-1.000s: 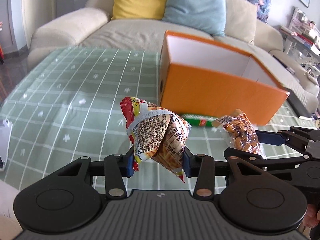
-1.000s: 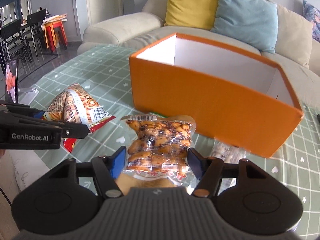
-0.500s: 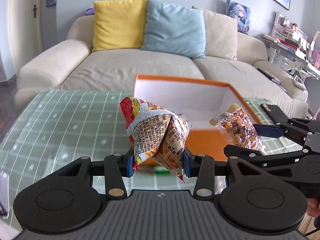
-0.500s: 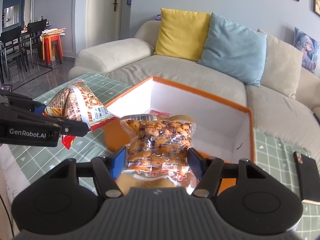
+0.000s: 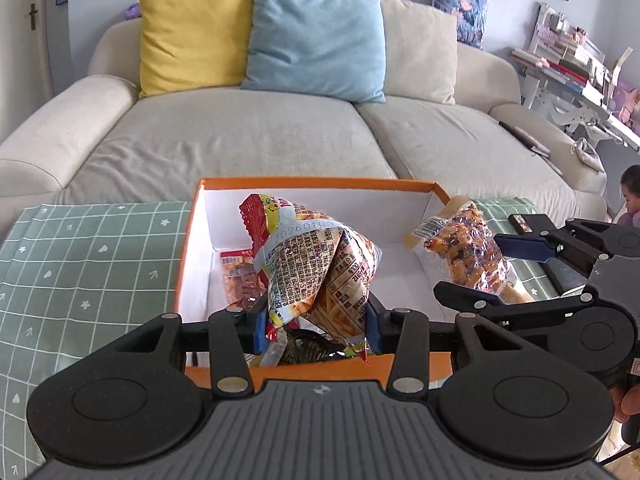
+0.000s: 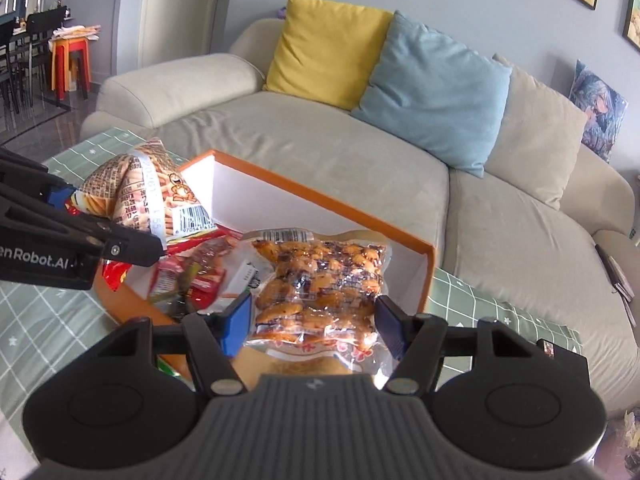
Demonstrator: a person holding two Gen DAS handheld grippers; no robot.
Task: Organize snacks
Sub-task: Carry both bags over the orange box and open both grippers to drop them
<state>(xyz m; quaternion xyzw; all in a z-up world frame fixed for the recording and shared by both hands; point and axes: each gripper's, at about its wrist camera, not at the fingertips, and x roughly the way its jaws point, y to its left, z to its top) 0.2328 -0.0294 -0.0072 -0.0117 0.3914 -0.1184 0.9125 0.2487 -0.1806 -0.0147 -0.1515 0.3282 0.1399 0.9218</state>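
Note:
My left gripper (image 5: 316, 330) is shut on a crinkled red and yellow chip bag (image 5: 320, 264) and holds it above the open orange box (image 5: 320, 184). My right gripper (image 6: 312, 326) is shut on a clear pack of brown glazed snacks (image 6: 320, 284), also held over the orange box (image 6: 340, 212). In the left wrist view the right gripper (image 5: 488, 268) shows at the right with the clear pack (image 5: 464, 248) over the box's right end. In the right wrist view the chip bag (image 6: 152, 196) hangs at the left. Small red packets (image 5: 240, 280) lie on the box's white floor.
The box stands on a table with a green checked cloth (image 5: 88, 264). Behind it runs a beige sofa (image 5: 240, 140) with yellow, blue and beige cushions. A dark flat device (image 6: 620, 276) lies on the sofa's right seat. A person (image 5: 632, 196) is at the far right edge.
Both grippers rose and moved forward with their packs, from the table in front of the box to above its open top. Their grips stayed the same.

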